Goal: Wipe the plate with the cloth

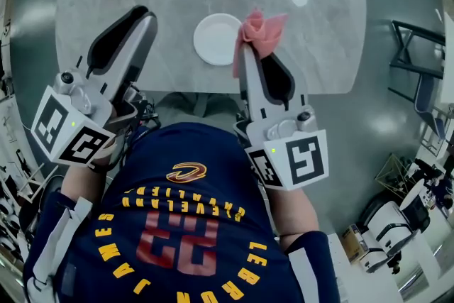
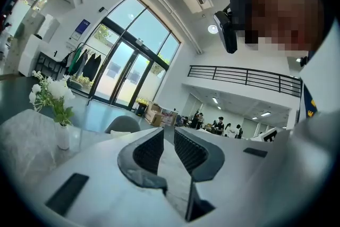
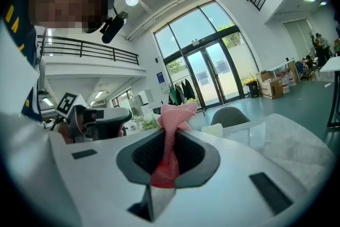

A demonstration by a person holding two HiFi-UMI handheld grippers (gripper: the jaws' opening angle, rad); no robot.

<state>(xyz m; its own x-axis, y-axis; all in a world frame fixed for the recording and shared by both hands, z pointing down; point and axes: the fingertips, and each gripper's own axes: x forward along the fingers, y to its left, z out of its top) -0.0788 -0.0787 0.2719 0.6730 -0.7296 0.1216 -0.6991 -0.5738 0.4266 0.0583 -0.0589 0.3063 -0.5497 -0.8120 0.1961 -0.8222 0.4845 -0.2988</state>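
The cloth point(image 1: 264, 32) is clamped between the jaws of the right gripper point(image 1: 245, 47), its pink folds bunched beyond the tips. In the head view it overlaps the right rim of the plate point(image 1: 213, 39), though contact cannot be confirmed. The plate lies on the counter point(image 1: 312, 46) near the front edge. The left gripper point(image 1: 142, 14) is held well apart from it, jaws narrowly parted and empty. The bunched cloth is best lowered onto the plate and swept round under light pressure. The plate may slide, so steadying its rim is advised.

The person's navy jersey point(image 1: 186, 223) reads "CAVALIERS", "23" and "LEBRON JAMES".
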